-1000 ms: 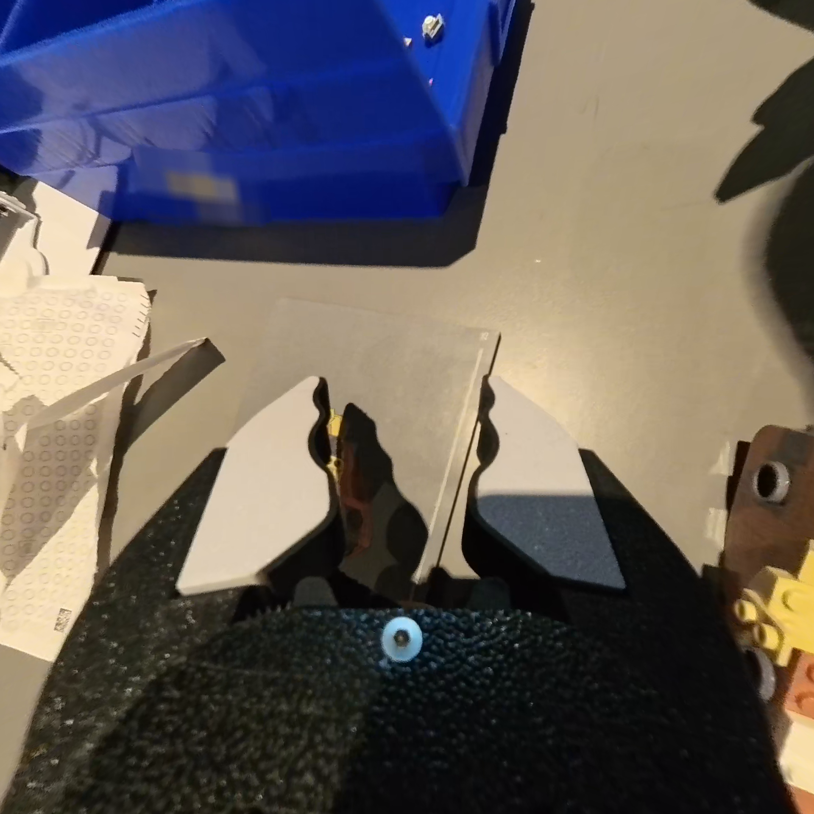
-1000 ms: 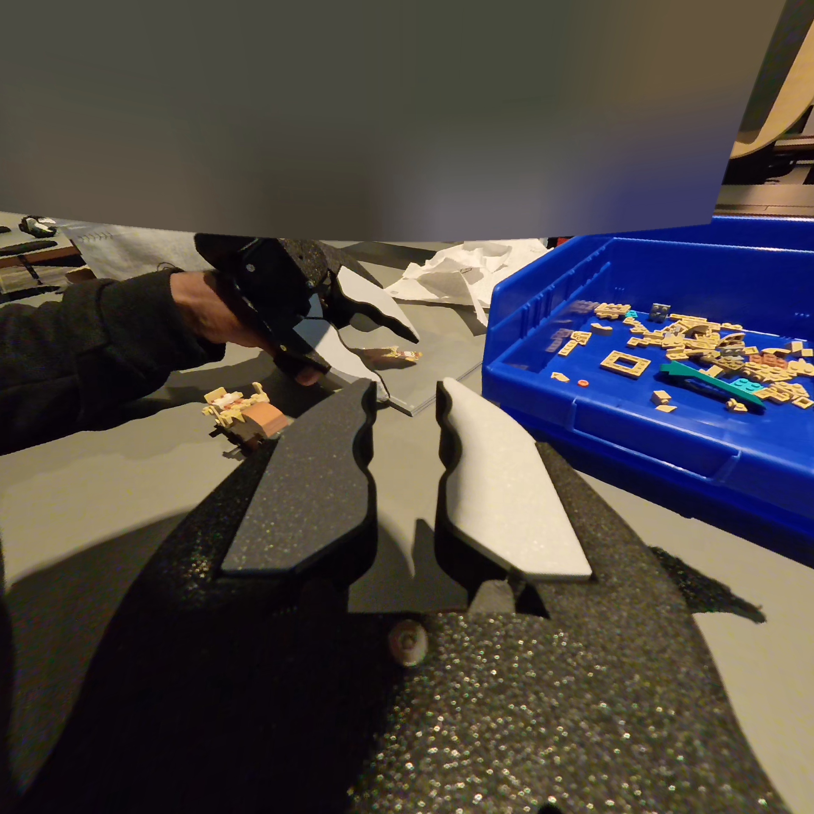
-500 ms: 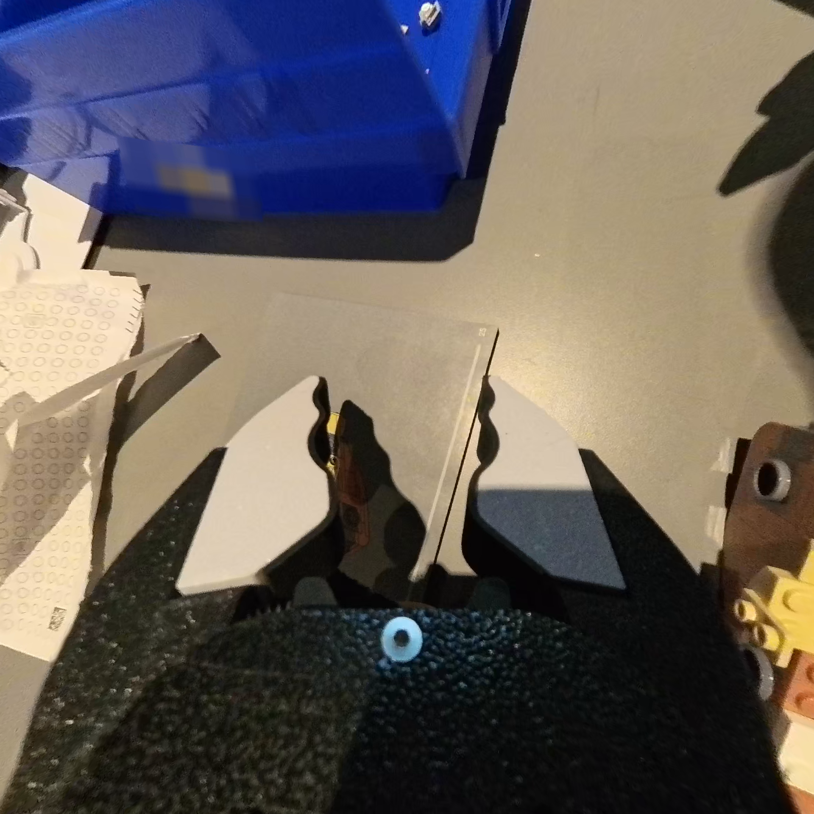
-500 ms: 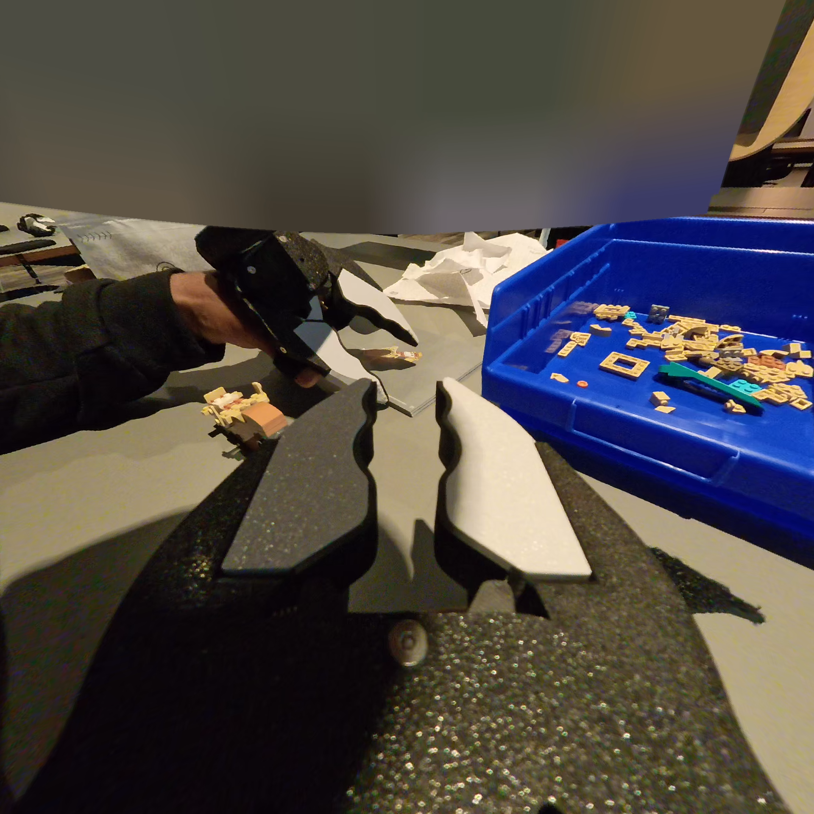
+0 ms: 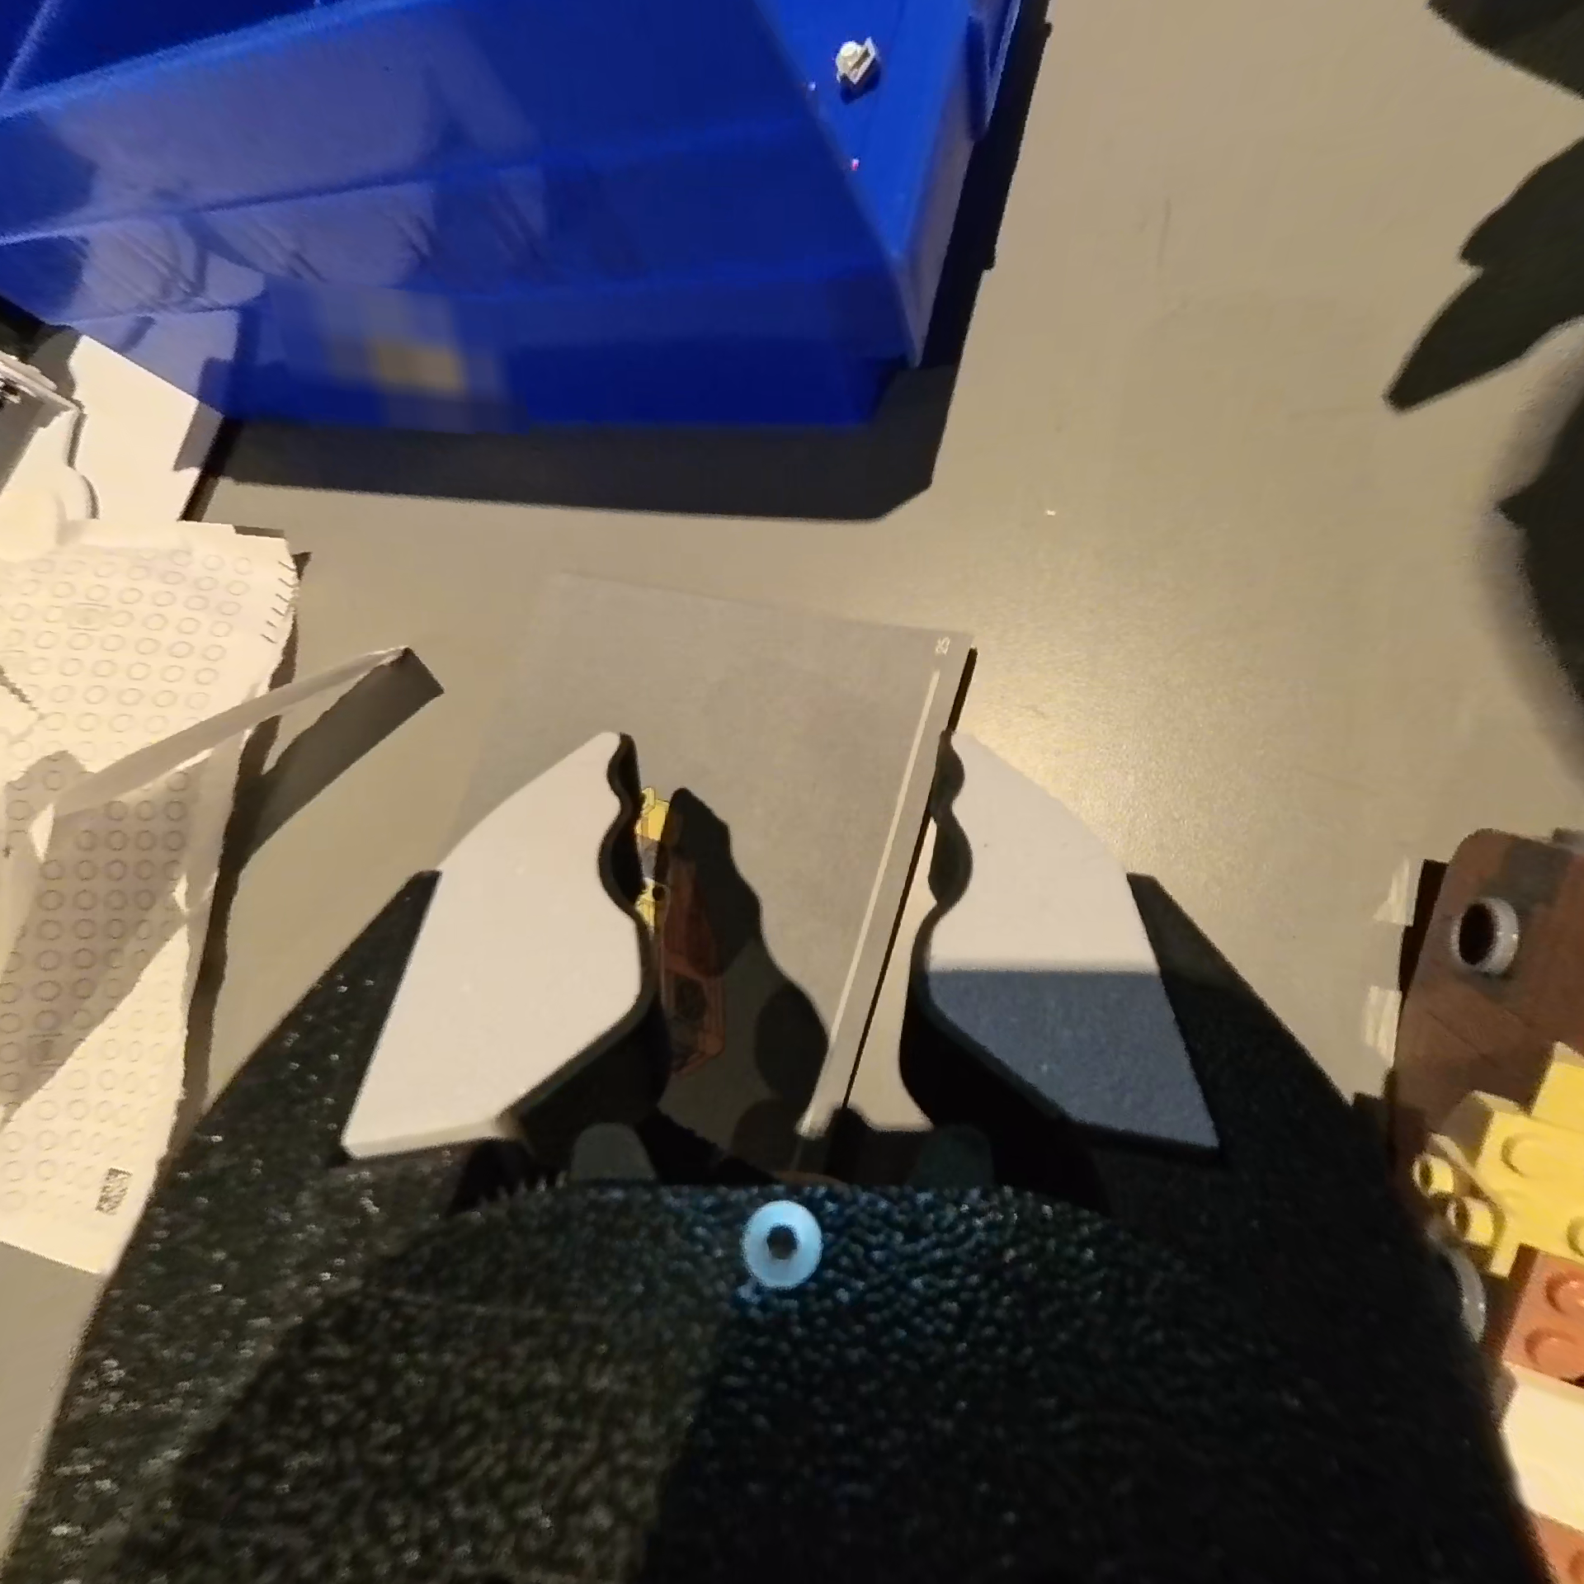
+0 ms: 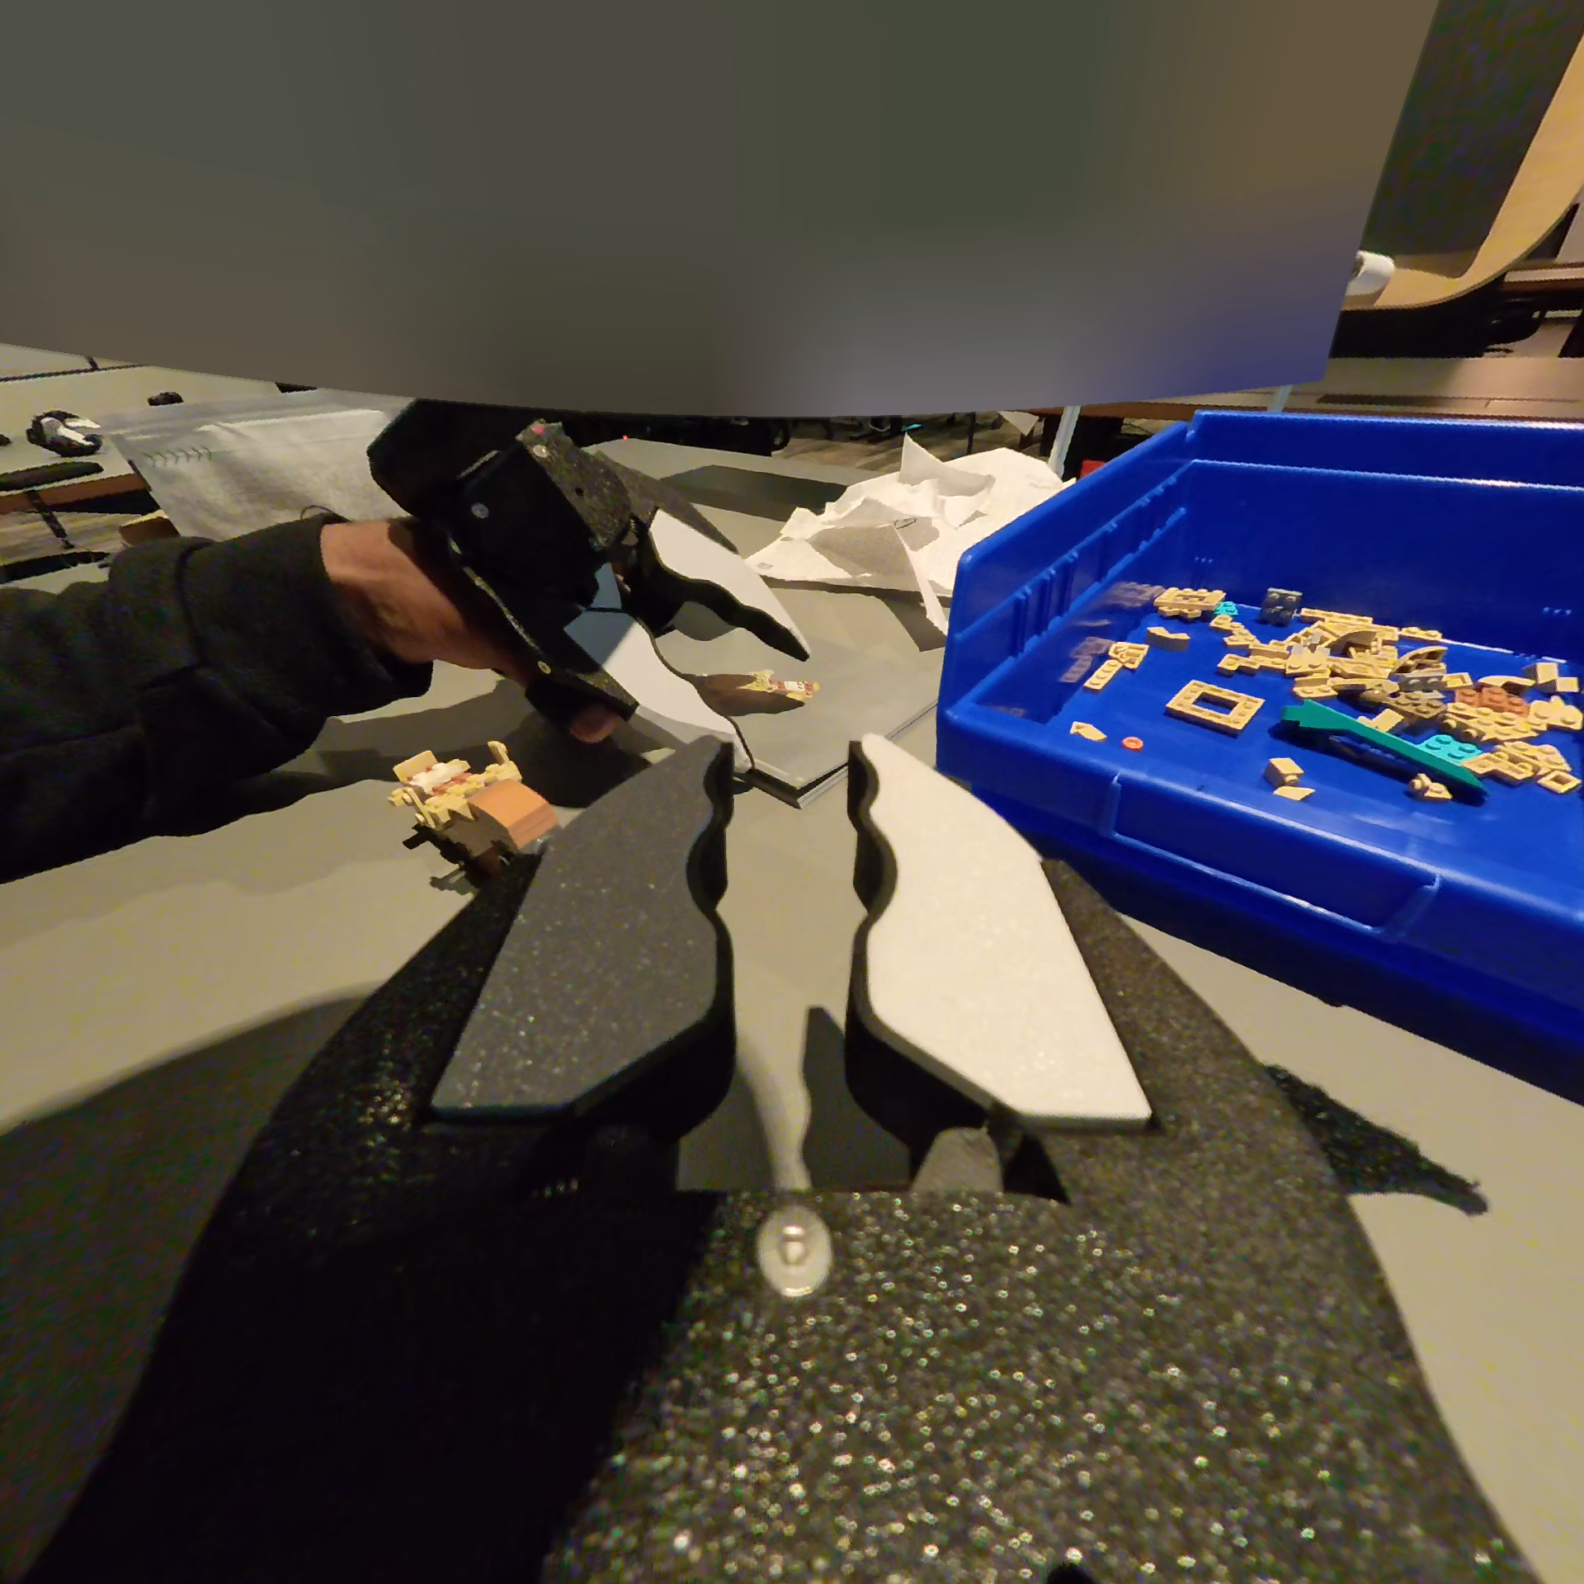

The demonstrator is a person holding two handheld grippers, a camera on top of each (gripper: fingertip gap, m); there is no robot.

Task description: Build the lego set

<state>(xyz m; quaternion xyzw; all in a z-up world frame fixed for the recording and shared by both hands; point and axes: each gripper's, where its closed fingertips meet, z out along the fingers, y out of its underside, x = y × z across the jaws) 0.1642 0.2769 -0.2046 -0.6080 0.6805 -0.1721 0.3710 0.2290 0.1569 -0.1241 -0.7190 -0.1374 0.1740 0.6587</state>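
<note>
Glossy blue plastic bin (image 6: pixel 1269 823), crumpled white paper (image 6: pixel 891 531), matt grey table (image 6: pixel 257 926).

Item 1: instruction booklet (image 5: pixel 754 686), grey page lying open on the surface; a small printed page number sits at its far right corner, beside a thin white rule along the edge. Item 2: white paper bag (image 5: pixel 94 771), left of the booklet; covered in a printed pattern of small circles, with a small square code mark near its lower edge, too fine to read. Item 3: blue bin (image 5: pixel 514 214); a blurred label patch on its front wall, unreadable.
</note>
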